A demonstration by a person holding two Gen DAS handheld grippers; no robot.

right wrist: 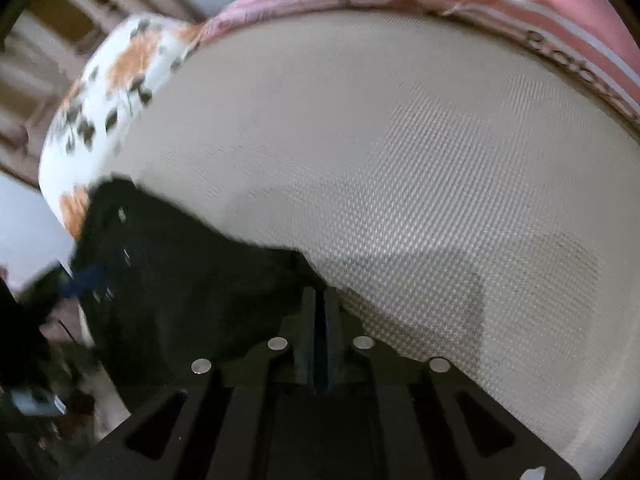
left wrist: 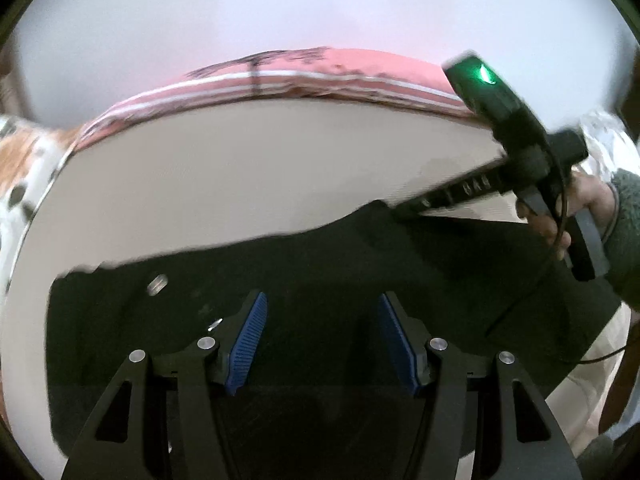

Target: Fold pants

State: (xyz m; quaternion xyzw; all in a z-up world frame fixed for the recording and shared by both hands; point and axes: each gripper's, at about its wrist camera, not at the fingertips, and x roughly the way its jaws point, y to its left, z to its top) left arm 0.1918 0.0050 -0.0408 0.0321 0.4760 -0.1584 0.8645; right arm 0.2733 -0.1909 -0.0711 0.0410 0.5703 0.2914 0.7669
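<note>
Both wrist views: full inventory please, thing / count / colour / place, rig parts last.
pants: 1, black, spread on the beige surface, nearest the cameras
metal buttons: at least 1 clearly seen, silver, on the pants' left part in the left wrist view
beige surface: 1, beige woven texture, under the pants
pink cloth: 1, pink with white stripes and dark print, along the far edge
spotted cloth: 1, white with orange and dark spots, far left corner
left gripper: 1, black with blue pads, open above the pants
right gripper: 1, black, jaws together at the pants' edge; fabric between them cannot be confirmed
right hand: 1, grey sleeve, holding the right gripper's handle
</note>
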